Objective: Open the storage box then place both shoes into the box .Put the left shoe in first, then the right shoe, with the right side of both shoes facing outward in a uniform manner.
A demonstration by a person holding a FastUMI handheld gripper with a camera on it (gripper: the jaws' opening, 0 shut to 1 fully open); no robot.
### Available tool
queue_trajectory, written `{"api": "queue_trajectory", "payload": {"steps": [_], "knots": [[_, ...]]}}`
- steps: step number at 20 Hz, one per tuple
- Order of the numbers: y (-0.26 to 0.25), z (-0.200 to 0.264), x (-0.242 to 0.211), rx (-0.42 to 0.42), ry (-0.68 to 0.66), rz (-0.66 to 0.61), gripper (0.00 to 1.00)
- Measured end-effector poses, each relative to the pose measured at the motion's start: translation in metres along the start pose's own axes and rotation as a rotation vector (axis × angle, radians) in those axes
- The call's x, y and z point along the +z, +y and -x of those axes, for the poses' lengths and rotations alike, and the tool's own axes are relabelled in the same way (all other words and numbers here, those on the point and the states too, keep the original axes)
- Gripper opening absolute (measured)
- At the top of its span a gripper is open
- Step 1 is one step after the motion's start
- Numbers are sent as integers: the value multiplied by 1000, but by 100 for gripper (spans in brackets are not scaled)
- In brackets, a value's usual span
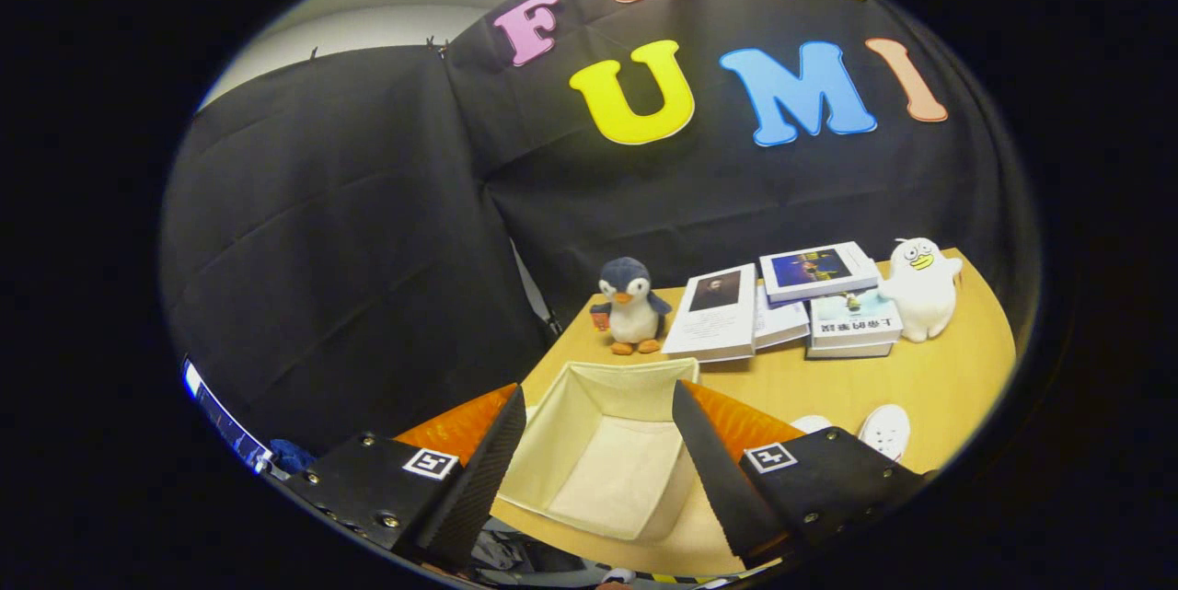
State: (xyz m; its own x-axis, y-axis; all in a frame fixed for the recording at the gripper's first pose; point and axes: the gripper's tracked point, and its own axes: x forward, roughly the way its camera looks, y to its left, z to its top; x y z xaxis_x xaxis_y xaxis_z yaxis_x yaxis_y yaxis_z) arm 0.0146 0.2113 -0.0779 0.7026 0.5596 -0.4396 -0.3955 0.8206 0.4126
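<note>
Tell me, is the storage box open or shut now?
Open: the storage box, seen between the spread gripper fingers, shows its bare inside; no shoe in it.

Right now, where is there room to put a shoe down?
Inside the open storage box, seen between the open gripper fingers, nothing lies. Bare table runs between box and books. It's crowded at the back with penguin, books and white plush.
</note>
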Motion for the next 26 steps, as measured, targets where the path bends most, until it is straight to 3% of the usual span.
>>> {"api": "queue_trajectory", "payload": {"steps": [10,15,26], "knots": [[-106,0,-38,-182,61,-33,98],[-151,-13,-80,-246,143,-88,98],[-204,-31,-160,-305,322,-207,98]]}}
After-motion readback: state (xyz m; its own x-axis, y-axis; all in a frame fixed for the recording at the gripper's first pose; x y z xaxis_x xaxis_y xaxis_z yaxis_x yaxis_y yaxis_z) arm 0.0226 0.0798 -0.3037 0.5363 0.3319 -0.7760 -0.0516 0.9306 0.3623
